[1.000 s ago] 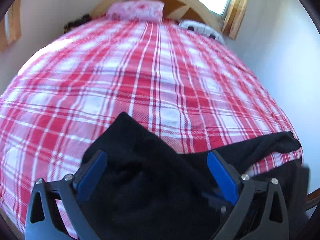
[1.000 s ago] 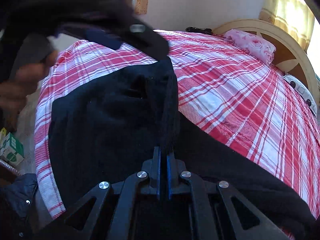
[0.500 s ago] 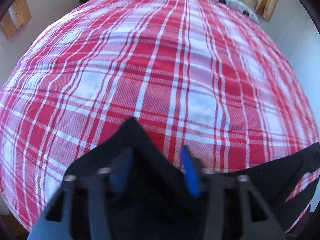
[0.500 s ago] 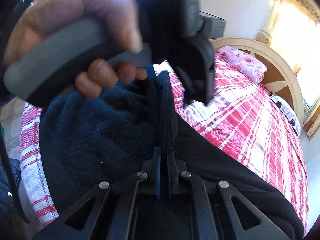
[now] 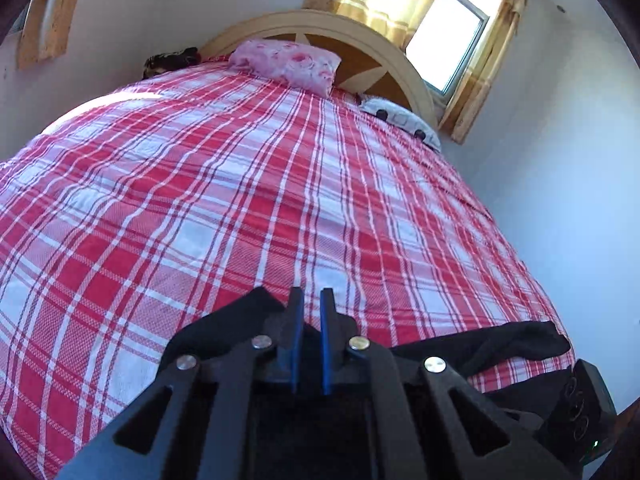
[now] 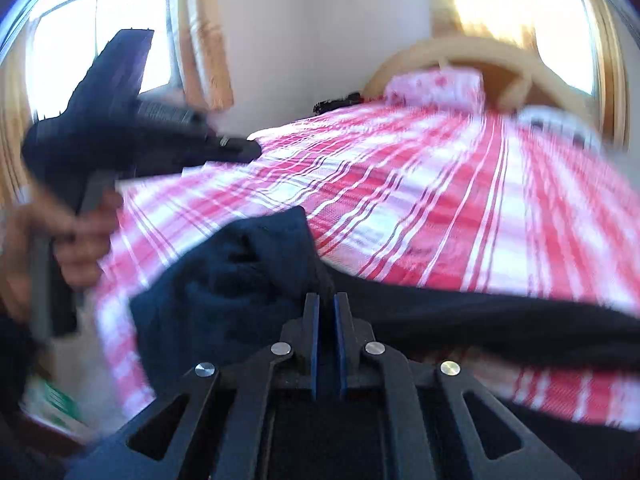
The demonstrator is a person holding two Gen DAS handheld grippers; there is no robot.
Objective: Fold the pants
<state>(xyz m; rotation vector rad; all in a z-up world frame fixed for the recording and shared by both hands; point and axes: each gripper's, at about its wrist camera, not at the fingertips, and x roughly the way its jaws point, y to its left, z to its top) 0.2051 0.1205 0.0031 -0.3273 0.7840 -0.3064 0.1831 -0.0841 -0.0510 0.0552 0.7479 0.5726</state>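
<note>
Gripping dark pants (image 5: 500, 344) at the near edge of the bed, both tools look clamped; left gripper (image 5: 309, 308) has its blue pads nearly together with black fabric bunched around and under them, so I judge it pinched on a corner of the cloth, though the actual bite is hidden behind the fingers; right gripper (image 6: 325, 308) likewise narrow, a fold of the fabric rising right at its tips, pinch looks real; pants (image 6: 240, 280) lie across the foot of the red plaid bedspread (image 5: 240, 200), one part trailing off to the right in the left wrist view, well apart from the pink pillow (image 5: 288, 64) at the headboard; right wrist view is motion-blurred, so details there are soft; person's hand (image 6: 76, 240) on the other tool's handle visible at left of that view.

Risks, as judgement: thick fleecy cloth may slip out of a shallow pinch if pulled fast; grabbing one layer only would leave the under layer behind and skew the fold; the trailing part near the bed edge could slide off and drag the rest down; uneven lift between the two hands would twist the legs out of line; bedspread could get caught in the pinch and ruck up under the garment.
</note>
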